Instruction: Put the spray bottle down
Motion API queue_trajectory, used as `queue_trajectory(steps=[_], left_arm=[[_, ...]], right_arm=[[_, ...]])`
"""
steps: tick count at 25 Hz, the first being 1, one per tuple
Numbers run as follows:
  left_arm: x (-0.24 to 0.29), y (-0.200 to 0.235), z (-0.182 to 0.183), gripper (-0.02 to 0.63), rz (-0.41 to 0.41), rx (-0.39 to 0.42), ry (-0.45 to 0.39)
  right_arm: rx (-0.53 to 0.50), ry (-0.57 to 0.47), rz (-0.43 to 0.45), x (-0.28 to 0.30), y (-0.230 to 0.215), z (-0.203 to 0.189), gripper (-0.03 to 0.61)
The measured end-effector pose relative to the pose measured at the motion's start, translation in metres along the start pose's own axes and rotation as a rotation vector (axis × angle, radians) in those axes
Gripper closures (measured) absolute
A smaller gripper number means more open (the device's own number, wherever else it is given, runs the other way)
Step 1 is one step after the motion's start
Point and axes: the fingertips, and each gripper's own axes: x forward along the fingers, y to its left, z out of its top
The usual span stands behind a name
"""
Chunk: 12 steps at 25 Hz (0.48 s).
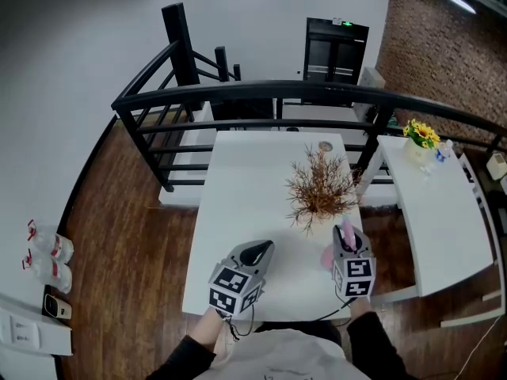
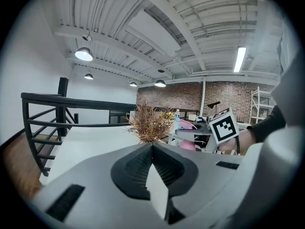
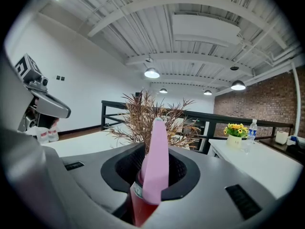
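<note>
A pink spray bottle point(image 1: 327, 257) hangs over the near right part of the white table point(image 1: 245, 212), held at its top by my right gripper point(image 1: 347, 242). In the right gripper view its pink trigger head and red neck point(image 3: 155, 166) stand upright between the jaws, and the right gripper point(image 3: 155, 149) is shut on them. My left gripper point(image 1: 258, 252) hovers over the table's near edge, to the left of the bottle. Its jaws point(image 2: 152, 146) meet at the tips with nothing between them. Each gripper is seen from the other's view: the right gripper point(image 2: 224, 126), the left gripper point(image 3: 40, 99).
A dried brown plant point(image 1: 319, 188) stands mid-table just beyond both grippers. A black railing point(image 1: 261, 93) runs behind the table. A second white table point(image 1: 440, 212) at the right carries yellow flowers point(image 1: 420, 135) and a water bottle point(image 3: 251, 129). Bottles point(image 1: 49, 256) lie at far left.
</note>
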Motion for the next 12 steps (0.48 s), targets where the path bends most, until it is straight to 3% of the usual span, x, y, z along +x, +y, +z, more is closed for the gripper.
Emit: queue_trajectory(steps=[12], left_arm=[[0.002,0.003,-0.001,0.614,0.003,0.006,0.011]], right_arm=[[-0.021,-0.055,0.008,0.001,0.005,-0.007,0.506]])
